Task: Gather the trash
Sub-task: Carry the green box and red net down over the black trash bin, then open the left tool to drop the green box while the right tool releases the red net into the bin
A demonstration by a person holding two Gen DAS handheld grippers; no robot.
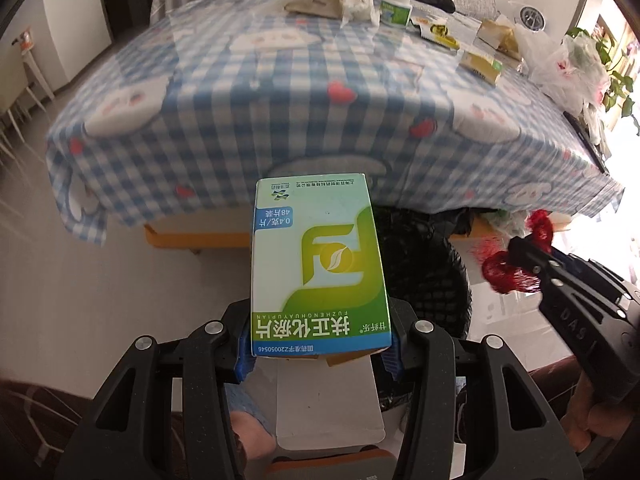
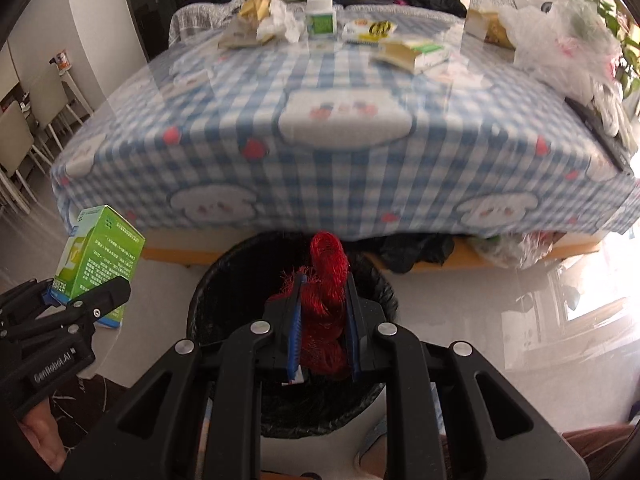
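My left gripper (image 1: 318,354) is shut on a green and white medicine box (image 1: 316,268), held upright between the blue pads; the box (image 2: 98,264) also shows at the left of the right wrist view. My right gripper (image 2: 322,312) is shut on a bunch of red mesh netting (image 2: 326,300), which hangs over the mouth of a black bin (image 2: 224,296) lined with a black bag. In the left wrist view the bin (image 1: 424,272) stands behind the box, and the red netting (image 1: 508,272) sits at the right with the other gripper.
A table with a blue checked cloth (image 2: 320,128) stands just beyond the bin. On its far part lie crumpled paper (image 2: 276,20), a white bottle (image 2: 320,16), small boxes (image 2: 416,54) and plastic bags (image 2: 560,48). Chairs (image 2: 36,120) stand at the left. Clothes lie under the table.
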